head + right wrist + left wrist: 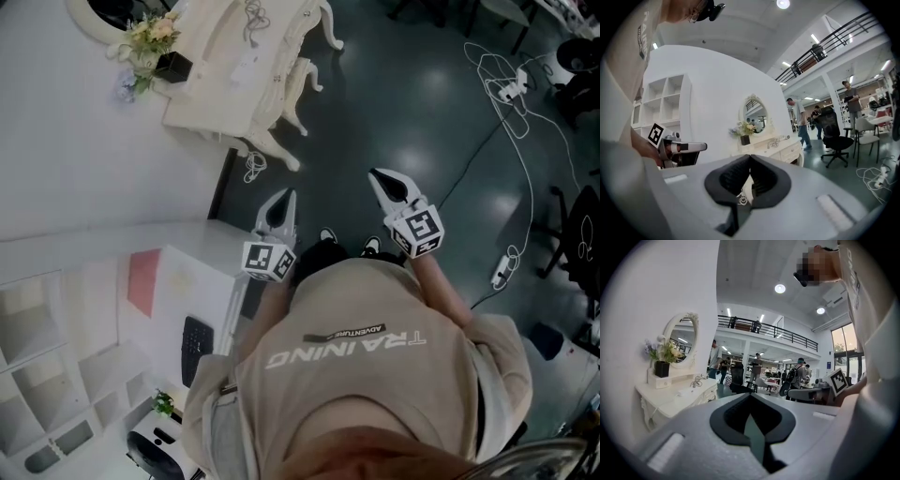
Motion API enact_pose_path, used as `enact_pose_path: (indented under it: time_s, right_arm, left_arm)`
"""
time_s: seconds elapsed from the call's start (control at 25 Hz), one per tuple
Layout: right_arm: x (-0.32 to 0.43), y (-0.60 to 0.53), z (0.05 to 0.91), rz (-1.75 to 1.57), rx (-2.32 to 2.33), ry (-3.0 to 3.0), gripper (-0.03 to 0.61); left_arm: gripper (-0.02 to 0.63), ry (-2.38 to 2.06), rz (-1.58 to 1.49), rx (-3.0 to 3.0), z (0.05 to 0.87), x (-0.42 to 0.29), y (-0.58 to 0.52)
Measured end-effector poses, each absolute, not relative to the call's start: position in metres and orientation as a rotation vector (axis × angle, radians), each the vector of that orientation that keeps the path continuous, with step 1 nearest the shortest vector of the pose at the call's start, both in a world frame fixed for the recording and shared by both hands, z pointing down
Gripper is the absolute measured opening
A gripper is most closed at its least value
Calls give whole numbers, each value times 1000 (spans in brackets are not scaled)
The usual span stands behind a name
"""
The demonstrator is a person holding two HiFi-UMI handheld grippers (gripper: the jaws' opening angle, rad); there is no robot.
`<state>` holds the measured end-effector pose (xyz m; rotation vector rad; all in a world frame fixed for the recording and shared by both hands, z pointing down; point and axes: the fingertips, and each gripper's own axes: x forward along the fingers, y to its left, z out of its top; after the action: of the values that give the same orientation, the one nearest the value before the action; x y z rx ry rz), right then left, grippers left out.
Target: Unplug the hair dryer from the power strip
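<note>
Presently the left claw (287,196) (750,396) is closed, its dark pads meeting at the tips with nothing between them. The right claw (750,156) (376,174) is likewise closed and empty. Both are held in the air before the person's chest, side by side and apart from each other, pointing toward a white dressing table (202,105). On that table lie a coiled cord (251,17) and a pale oblong item (246,64); whether either belongs to the hair dryer cannot be told. Flowers (150,37) stand at the table's far corner. A white power strip (502,270) with a trailing cable lies on the dark floor (403,103), to the right and well apart from both claws.
</note>
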<state>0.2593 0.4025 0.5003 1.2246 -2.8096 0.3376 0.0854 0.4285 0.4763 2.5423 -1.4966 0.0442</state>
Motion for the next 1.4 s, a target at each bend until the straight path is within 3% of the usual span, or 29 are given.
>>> enact_pose_path:
  time_s: [0.76, 1.4]
  right_arm:
    - [168, 257, 489, 321, 1466, -2713, 5]
    - [148, 135, 514, 365, 1380, -2681, 5]
  left_arm:
    - [6, -1173, -21, 2701, 496, 19, 262]
    - [6, -1290, -7, 2608, 516, -16, 143]
